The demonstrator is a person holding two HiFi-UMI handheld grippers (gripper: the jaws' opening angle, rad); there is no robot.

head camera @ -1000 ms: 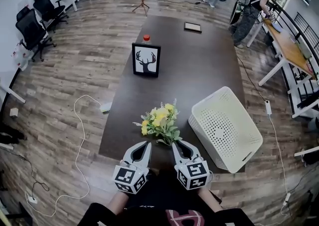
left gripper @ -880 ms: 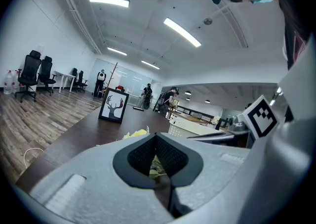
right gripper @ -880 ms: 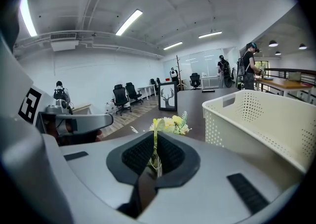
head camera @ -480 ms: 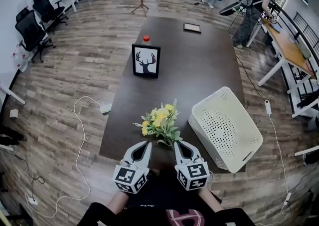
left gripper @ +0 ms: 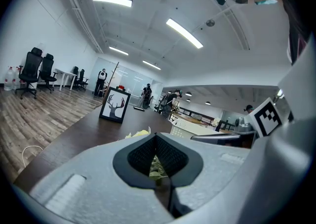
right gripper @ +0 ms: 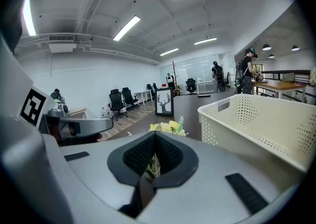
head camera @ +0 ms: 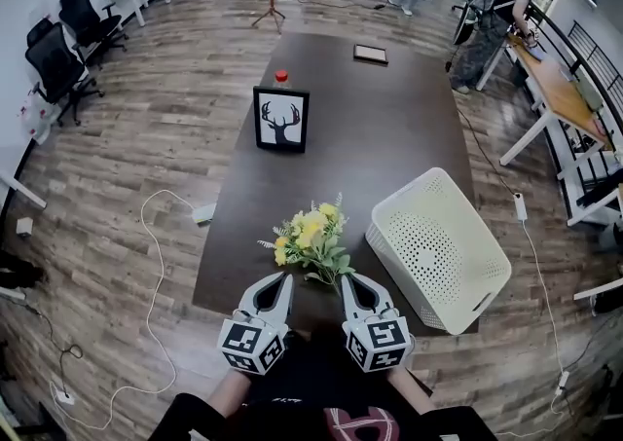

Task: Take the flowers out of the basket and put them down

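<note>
Head view: the flowers (head camera: 311, 239) lie on the table (head camera: 389, 137) at lower centre, just left of the basket (head camera: 438, 249). The left gripper (head camera: 284, 280) and right gripper (head camera: 348, 280) sit below them.

Left gripper view: its jaws are together, with leaves showing beyond.

Right gripper view: its jaws are together, stems show through the hollow, and the basket is at right.

one flower bunch (head camera: 310, 238), one basket (head camera: 435, 252), one framed picture (head camera: 282, 120)

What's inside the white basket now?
Only bare perforated floor shows inside the white basket; the yellow flowers lie on the table beside it. The strip behind its near wall is hidden.
</note>
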